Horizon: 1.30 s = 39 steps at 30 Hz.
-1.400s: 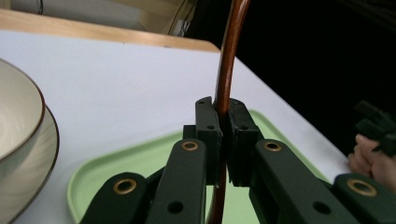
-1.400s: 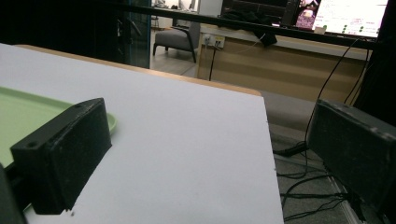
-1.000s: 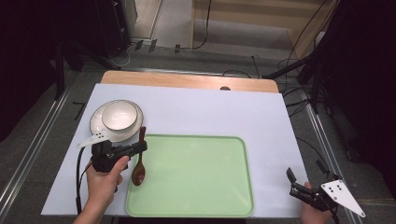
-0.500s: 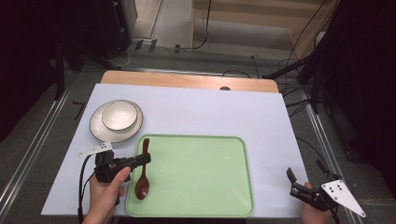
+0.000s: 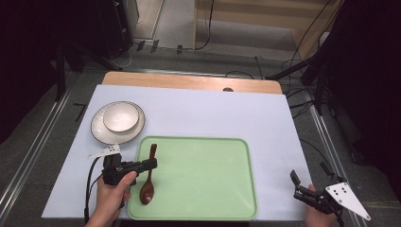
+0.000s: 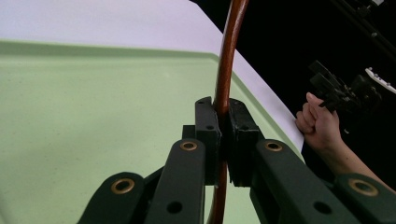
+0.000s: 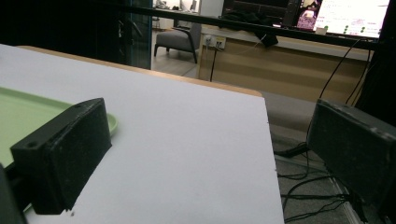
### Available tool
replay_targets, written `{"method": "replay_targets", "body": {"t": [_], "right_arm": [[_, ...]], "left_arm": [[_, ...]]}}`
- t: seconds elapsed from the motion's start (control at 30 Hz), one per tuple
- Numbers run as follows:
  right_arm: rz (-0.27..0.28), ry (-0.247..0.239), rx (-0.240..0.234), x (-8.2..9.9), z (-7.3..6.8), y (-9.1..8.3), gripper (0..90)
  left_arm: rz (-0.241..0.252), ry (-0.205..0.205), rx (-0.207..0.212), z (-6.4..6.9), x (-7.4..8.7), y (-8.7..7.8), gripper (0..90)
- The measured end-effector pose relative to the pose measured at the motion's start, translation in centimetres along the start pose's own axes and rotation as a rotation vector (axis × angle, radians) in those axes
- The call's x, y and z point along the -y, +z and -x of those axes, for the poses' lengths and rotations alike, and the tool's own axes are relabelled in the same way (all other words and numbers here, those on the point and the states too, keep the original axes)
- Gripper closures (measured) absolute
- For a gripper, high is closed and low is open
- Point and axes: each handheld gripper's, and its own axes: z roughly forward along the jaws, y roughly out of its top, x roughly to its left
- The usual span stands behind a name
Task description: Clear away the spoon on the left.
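A brown wooden spoon lies along the left side of the green tray, bowl end toward the near edge. My left gripper is shut on the spoon's handle, its pads squeezing the shaft from both sides just above the tray. A white bowl sits on a plate behind the tray at the left. My right gripper hovers at the table's near right corner, its jaws spread wide with nothing between them. The right gripper looks over bare white table.
The white table cover stretches behind and to the right of the tray. A wooden table edge runs along the back. Cables and dark stands lie on the floor around the table. The person's right hand shows beyond the tray's corner.
My left gripper has carried the spoon from beside the plate toward the near edge and down onto the tray's left side. The right gripper has stayed where it was.
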Motion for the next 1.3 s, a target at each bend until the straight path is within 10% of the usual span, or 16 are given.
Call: {"method": "replay_targets", "body": {"t": [0.23,0.57,1.3], "right_arm": [[0.0,0.0,-0.002,0.0,0.0,0.0,0.0],[-0.002,0.0,0.001,0.0,0.0,0.0,0.0],[-0.003,0.0,0.001,0.0,-0.1,0.0,0.0]], "left_arm": [[-0.021,-0.005,0.039,-0.8,-0.1,0.2,68.7],[-0.107,0.059,0.104,-0.4,-0.5,1.2,0.4],[-0.18,0.09,0.013,-0.8,-0.5,1.5,0.0]]}}
